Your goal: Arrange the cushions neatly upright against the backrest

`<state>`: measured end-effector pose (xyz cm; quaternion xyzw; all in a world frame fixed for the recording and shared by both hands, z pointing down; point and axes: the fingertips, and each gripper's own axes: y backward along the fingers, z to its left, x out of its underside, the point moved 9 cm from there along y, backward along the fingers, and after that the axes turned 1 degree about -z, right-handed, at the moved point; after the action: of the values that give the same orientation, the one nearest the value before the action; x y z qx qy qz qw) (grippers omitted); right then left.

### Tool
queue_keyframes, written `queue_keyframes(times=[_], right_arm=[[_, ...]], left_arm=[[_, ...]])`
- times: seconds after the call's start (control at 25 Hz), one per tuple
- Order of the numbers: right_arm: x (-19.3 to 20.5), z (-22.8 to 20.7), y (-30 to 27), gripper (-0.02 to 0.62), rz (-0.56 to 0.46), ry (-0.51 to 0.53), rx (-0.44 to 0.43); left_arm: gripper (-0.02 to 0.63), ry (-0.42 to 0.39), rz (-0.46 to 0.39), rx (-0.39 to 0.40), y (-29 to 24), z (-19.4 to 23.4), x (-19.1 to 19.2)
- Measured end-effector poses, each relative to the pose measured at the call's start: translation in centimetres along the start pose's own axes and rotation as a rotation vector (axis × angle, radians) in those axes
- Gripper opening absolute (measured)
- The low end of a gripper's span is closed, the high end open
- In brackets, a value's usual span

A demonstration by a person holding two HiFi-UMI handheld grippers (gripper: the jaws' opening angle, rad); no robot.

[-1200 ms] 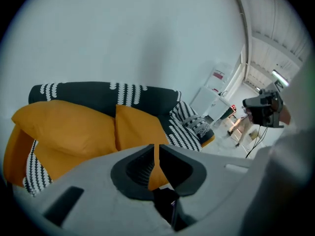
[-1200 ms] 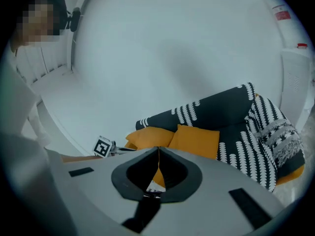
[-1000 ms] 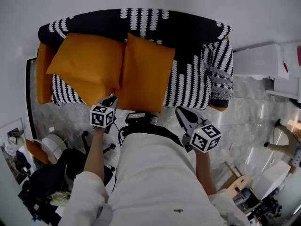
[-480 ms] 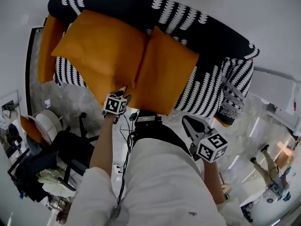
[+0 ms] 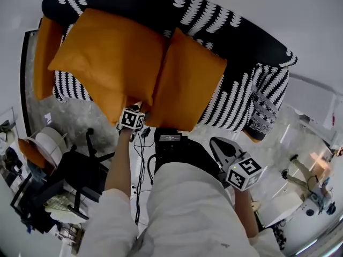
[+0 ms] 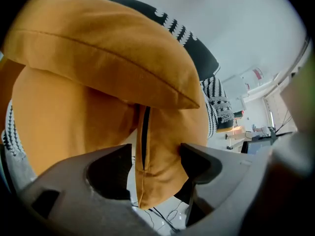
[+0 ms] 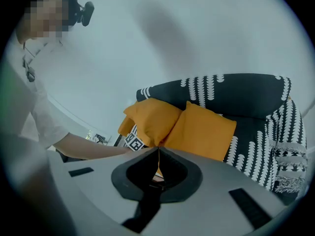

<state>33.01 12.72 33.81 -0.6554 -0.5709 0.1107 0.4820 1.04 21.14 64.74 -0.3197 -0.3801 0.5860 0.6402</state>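
Observation:
Two large orange cushions lie tilted on the black-and-white patterned sofa [image 5: 236, 42], the left cushion [image 5: 107, 52] overlapping the right cushion [image 5: 187, 84]. My left gripper [image 5: 140, 110] is at their lower front edge. In the left gripper view its jaws have just been opening, and my left gripper [image 6: 156, 151] stands wide with a hanging cushion corner [image 6: 165, 132] loose between the fingers. My right gripper [image 5: 213, 141] hangs in front of the sofa, apart from the cushions. In the right gripper view my right gripper [image 7: 158, 149] is shut on nothing.
More orange fabric [image 5: 45, 58] shows at the sofa's left end. A black office chair [image 5: 80, 170], a white spool [image 5: 51, 141], cables [image 5: 140, 159] and a black box [image 5: 169, 141] sit on the floor in front. A white cabinet [image 5: 316, 100] stands to the right.
The left gripper has sunk to the cushions' bottom edge. The right gripper has drifted down and away from the sofa front. The head view has tilted.

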Motion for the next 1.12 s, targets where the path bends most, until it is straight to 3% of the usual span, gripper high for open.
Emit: queue_keyframes(times=[0.32,0.44,0.76,1.12], right_arm=[[-0.2,0.5,-0.5,0.011,0.033,-0.023,0.023],[-0.3,1.2,-0.8,0.011,0.039,-0.013,0.022],[-0.2,2.9,-1.2,0.011,0.025,0.034,0.021],[0.5,2.1,0.4,0.011,-0.037,0.03,0.013]], left_arm=[[0.308,0.078,0.022,0.12,-1.5,0.8,-0.3],[0.278,0.093,0.013,0.142,-1.5,0.6,0.0],[0.161,0.046,-0.027,0.136,-0.5,-0.9,0.3],[0.129,-0.005,-0.041,0.099,0.5,-6.0,0.0]])
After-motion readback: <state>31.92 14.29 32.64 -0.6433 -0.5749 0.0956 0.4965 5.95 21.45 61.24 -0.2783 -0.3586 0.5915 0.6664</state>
